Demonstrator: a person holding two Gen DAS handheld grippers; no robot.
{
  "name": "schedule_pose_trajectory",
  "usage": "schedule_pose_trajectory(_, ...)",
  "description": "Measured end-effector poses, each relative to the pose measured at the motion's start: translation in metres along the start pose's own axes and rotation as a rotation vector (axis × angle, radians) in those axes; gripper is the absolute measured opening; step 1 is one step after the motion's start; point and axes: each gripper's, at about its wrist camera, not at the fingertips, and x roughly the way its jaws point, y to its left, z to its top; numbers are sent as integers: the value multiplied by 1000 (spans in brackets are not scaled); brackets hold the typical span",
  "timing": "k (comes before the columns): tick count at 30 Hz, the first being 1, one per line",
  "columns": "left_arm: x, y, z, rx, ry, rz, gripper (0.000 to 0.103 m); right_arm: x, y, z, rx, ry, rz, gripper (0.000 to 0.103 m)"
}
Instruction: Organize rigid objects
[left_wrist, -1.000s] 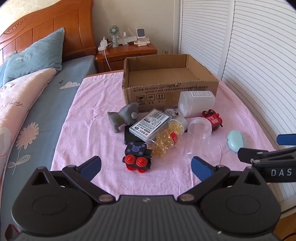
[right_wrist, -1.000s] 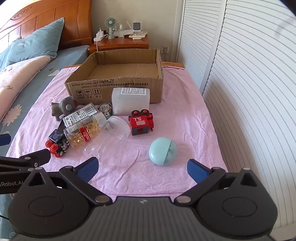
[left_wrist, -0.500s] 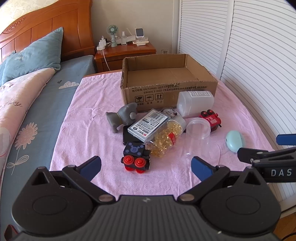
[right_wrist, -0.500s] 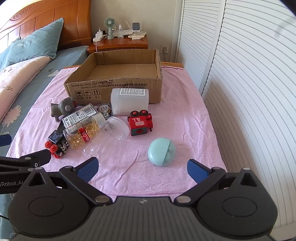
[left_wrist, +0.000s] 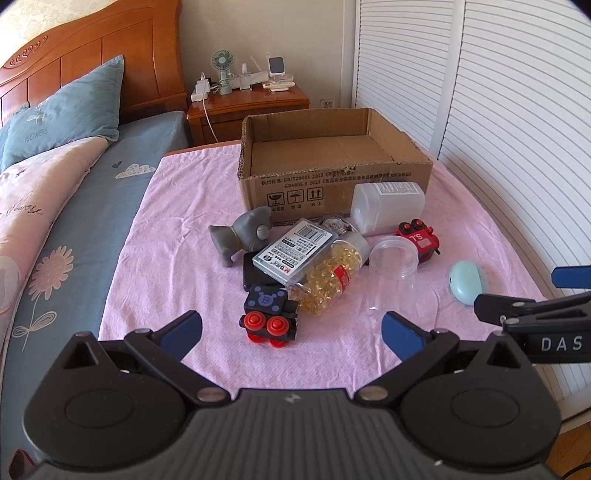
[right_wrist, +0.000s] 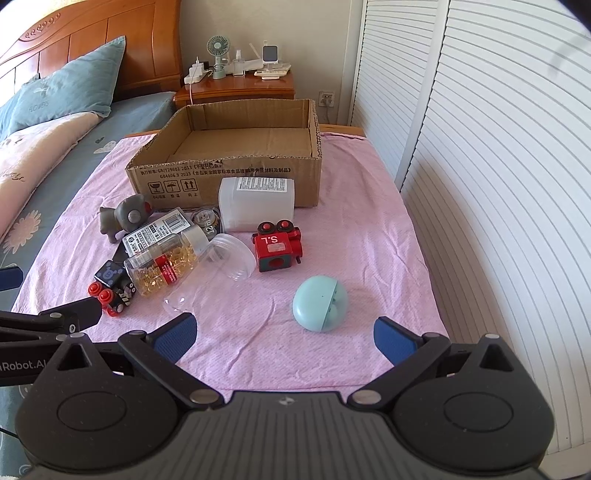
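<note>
Left gripper (left_wrist: 291, 330) jaws were spread wide, holding nothing; the black toy car with red wheels (left_wrist: 269, 315) sat on the pink cloth (left_wrist: 177, 266) just ahead, between the fingers' line. Right gripper (right_wrist: 284, 334) also gaped wide and empty, the teal egg-shaped case (right_wrist: 320, 303) just ahead of it. The cardboard box (right_wrist: 236, 177) sat open behind the pile. Right view showed the red train's (right_wrist: 277, 246) "S.L" top; in the left view the clear jar (left_wrist: 393, 266) partly hid it. A dark flat item under the labelled case (left_wrist: 293, 253) was unidentifiable.
</note>
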Motion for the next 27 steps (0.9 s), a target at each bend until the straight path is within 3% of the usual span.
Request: schedule_pose_trajectory(27, -1, -1, 1, 4, -3, -1, 102, -3, -1, 1, -2, -7, -3, 103)
